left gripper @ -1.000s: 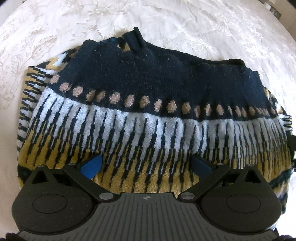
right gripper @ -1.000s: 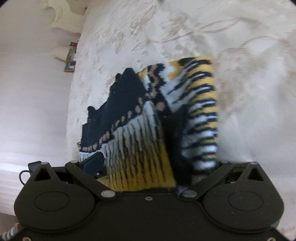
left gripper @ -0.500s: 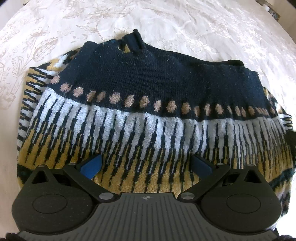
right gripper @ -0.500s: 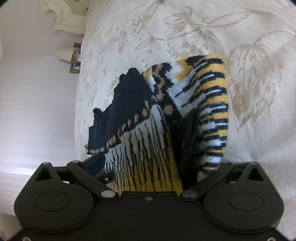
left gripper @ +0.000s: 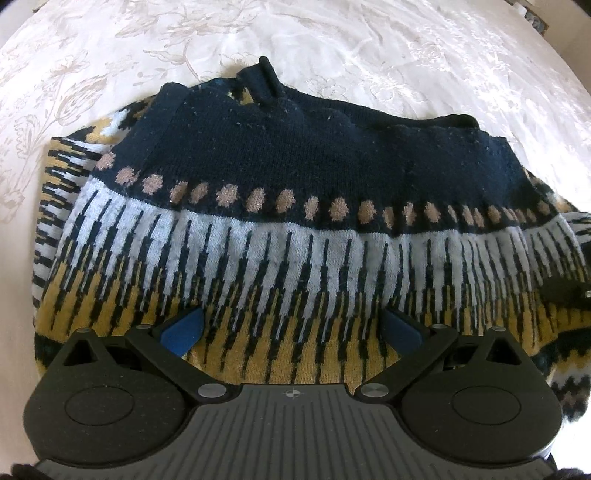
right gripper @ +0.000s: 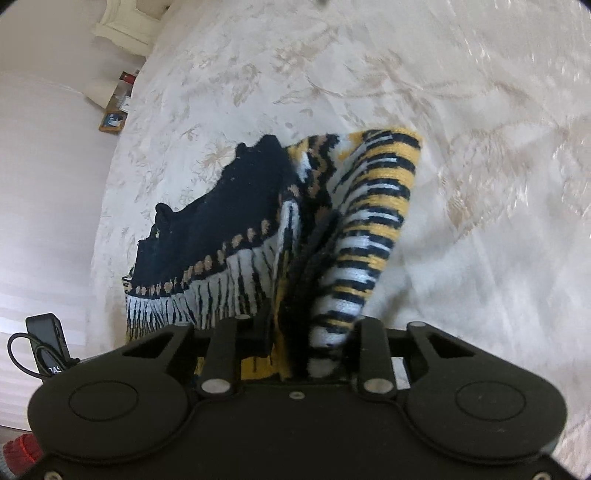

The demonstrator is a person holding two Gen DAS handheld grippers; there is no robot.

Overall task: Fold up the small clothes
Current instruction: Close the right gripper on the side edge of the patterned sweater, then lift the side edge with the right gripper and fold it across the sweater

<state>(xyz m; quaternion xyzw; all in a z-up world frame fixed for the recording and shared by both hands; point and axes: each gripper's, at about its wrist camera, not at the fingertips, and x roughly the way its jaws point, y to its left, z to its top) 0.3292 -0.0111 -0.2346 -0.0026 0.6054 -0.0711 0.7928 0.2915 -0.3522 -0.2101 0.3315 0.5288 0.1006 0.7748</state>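
Note:
A knitted sweater with a navy top, tan dots and white, black and yellow stripes lies on a cream embroidered bedspread. My left gripper hovers over the sweater's yellow hem, open, its blue pads wide apart with nothing pinched. In the right wrist view the sweater's striped side edge is bunched and raised off the bedspread. My right gripper is closing, and its jaws pinch that bunched edge.
The bedspread spreads out around the sweater. A small dark device with a looped cable hangs at the lower left of the right wrist view. White furniture and a small framed item stand beyond the bed.
My right gripper's jaws have come together from wide apart onto the sweater's side edge and lifted it. The left gripper and the rest of the sweater have stayed put.

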